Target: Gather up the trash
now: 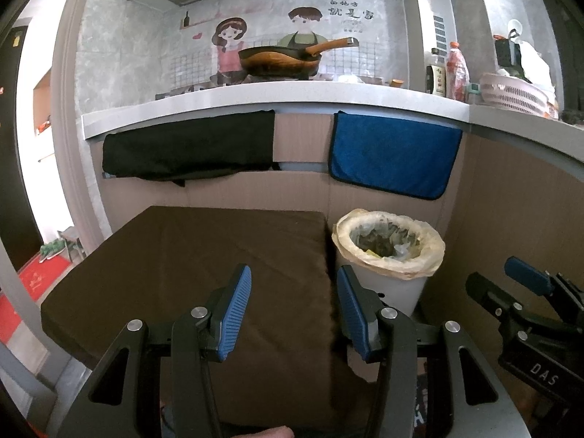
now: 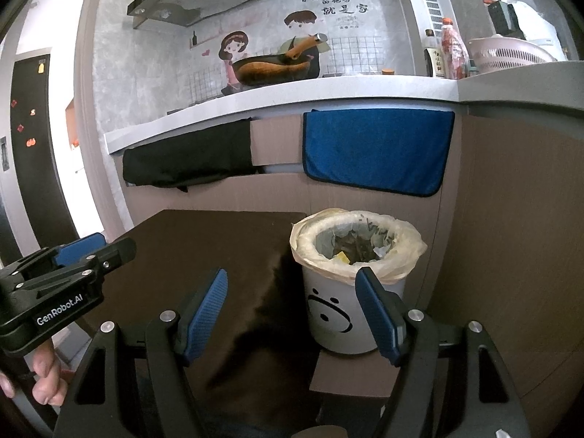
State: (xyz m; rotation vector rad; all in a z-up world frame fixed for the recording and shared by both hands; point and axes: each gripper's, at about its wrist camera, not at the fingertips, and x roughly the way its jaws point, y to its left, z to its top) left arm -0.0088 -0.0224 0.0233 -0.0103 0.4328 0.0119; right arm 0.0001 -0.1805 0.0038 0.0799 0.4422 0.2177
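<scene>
A white trash bin [image 1: 383, 284] with a yellowish bag liner and a smiley face [image 2: 339, 314] stands on the floor right of a dark brown mat-covered table [image 1: 189, 273]. It holds crumpled trash [image 2: 359, 250]. My left gripper [image 1: 294, 310] is open and empty above the table's right edge, the bin just beyond its right finger. My right gripper [image 2: 292, 314] is open and empty, in front of the bin; the bin sits between its fingers in view. Each gripper shows in the other's view: the right one in the left wrist view [image 1: 511, 284] and the left one in the right wrist view [image 2: 91, 252].
A kitchen counter [image 1: 255, 98] runs behind, with a wok [image 1: 281, 60], bottles [image 1: 456, 69] and a pink basket [image 1: 511, 91]. A black cloth [image 1: 189, 149] and a blue towel [image 1: 394, 157] hang on the cabinet front. A doorway with a red floor mat [image 1: 33, 281] lies left.
</scene>
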